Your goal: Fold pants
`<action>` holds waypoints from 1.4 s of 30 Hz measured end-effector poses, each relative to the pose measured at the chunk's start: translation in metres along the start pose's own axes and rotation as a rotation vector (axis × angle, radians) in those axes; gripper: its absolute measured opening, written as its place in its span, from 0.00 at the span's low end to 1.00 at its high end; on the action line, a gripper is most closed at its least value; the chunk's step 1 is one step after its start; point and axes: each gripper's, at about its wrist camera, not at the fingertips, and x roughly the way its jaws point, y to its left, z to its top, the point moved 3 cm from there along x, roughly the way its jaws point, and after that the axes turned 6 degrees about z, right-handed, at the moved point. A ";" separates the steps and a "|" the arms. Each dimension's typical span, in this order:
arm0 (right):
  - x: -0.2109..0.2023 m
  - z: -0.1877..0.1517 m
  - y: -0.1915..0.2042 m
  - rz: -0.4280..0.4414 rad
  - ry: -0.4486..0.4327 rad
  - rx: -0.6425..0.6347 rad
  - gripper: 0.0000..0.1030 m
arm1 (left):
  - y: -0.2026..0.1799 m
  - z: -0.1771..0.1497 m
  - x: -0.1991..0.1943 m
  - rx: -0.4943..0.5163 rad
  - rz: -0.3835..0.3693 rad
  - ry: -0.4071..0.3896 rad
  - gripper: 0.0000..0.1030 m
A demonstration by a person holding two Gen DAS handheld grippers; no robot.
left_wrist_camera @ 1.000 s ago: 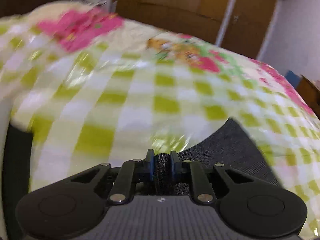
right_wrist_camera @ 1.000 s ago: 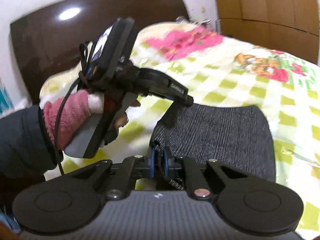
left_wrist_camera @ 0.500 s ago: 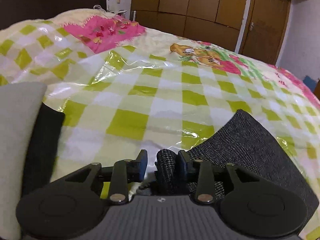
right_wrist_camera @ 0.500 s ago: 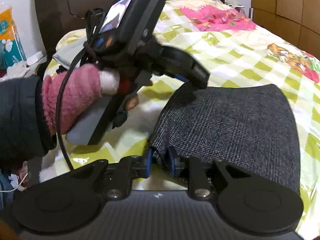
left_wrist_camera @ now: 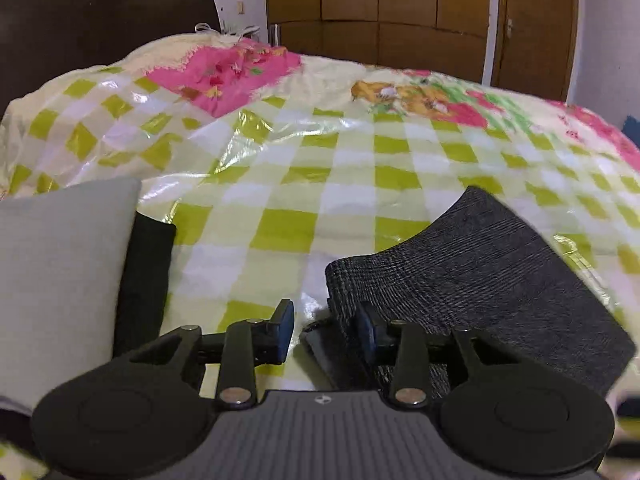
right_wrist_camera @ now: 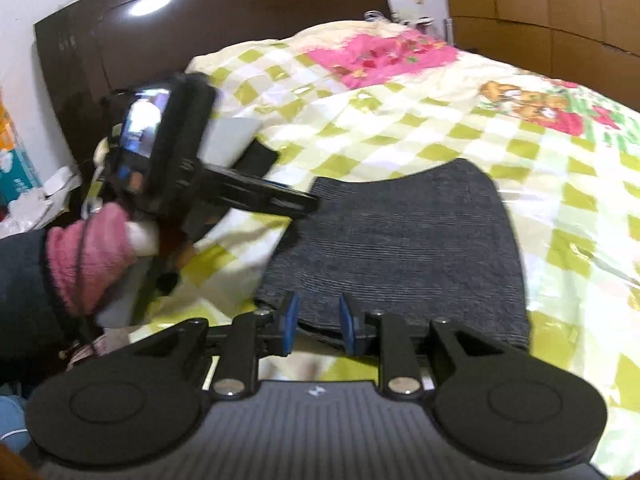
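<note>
No legible text, brand, number or label on anything I can see. My grippers' bodies each carry a small pale emblem, too small to read. The package (right_wrist_camera: 14, 160) at the far left shows printed colour only; its lettering is blurred beyond reading.

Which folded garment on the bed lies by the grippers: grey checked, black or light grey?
The grey checked pants, at the grippers' tips. The black piece and light grey piece lie apart, toward the headboard.

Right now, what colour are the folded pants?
Dark grey pants, finely checked; clearest in the right wrist view.
</note>
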 end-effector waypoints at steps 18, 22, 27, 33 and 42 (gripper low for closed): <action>0.061 0.028 -0.160 -0.015 0.060 0.310 0.52 | -0.003 -0.028 -0.001 -0.142 -0.174 0.122 0.64; 0.067 0.026 -0.164 0.034 0.055 0.355 0.56 | -0.007 -0.033 0.010 -0.141 -0.177 0.146 0.70; 0.054 0.025 -0.169 0.049 0.055 0.386 0.29 | -0.010 -0.041 0.016 -0.203 -0.221 0.167 0.70; 0.016 0.008 -0.173 -0.011 0.071 0.412 0.23 | -0.049 -0.031 0.026 -0.167 -0.309 0.166 0.69; -0.054 -0.014 -0.203 -0.290 0.042 0.439 0.31 | -0.113 -0.013 0.030 -0.057 -0.416 0.129 0.71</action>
